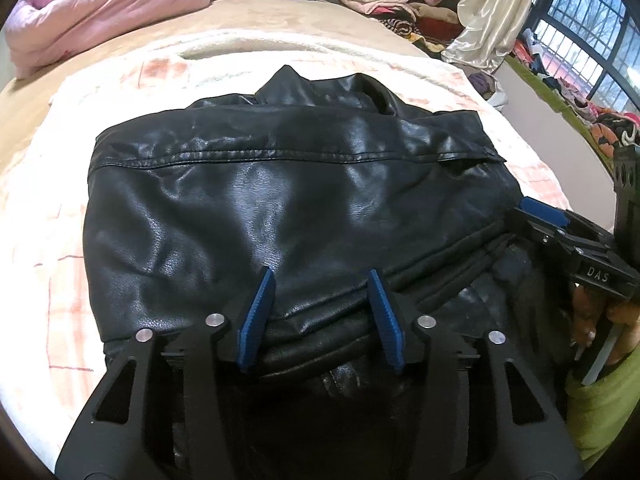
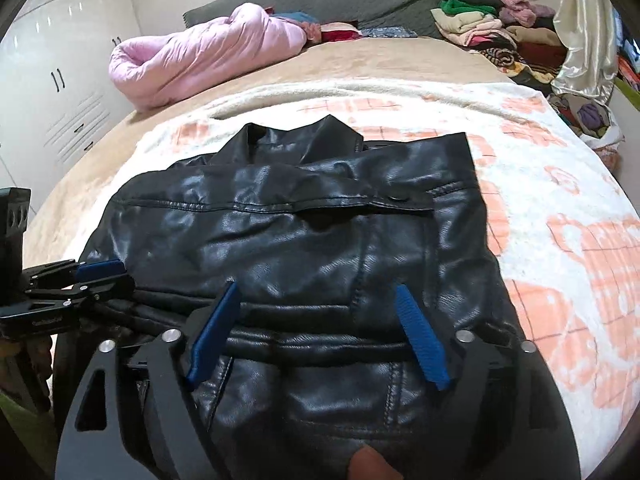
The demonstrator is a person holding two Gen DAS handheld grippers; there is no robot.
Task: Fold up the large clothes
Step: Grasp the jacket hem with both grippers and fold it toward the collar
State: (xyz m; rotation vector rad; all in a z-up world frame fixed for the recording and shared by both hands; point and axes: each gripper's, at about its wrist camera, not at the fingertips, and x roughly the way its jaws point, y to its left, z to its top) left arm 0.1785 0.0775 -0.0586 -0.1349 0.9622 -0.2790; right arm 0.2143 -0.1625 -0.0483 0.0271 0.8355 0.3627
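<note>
A black leather jacket (image 1: 280, 200) lies folded on the bed, collar at the far side, with a doubled-over edge nearest me. My left gripper (image 1: 320, 276) stands over that near edge with its blue pads apart; the rolled fold runs between them and they do not pinch it. My right gripper (image 2: 317, 288) is spread wide over the same fold of the jacket (image 2: 320, 232), further right, gripping nothing. Each gripper shows in the other's view: the right gripper (image 1: 536, 220) at the jacket's right edge, the left gripper (image 2: 100, 274) at its left edge.
A white blanket with orange checks (image 2: 560, 200) covers the bed under the jacket. A pink quilt (image 2: 192, 60) lies bundled at the far left, and a pile of folded clothes (image 2: 480, 20) at the far right. White wardrobe doors (image 2: 60, 80) stand left; a cream curtain (image 1: 492, 12) and window (image 1: 592, 40) are right.
</note>
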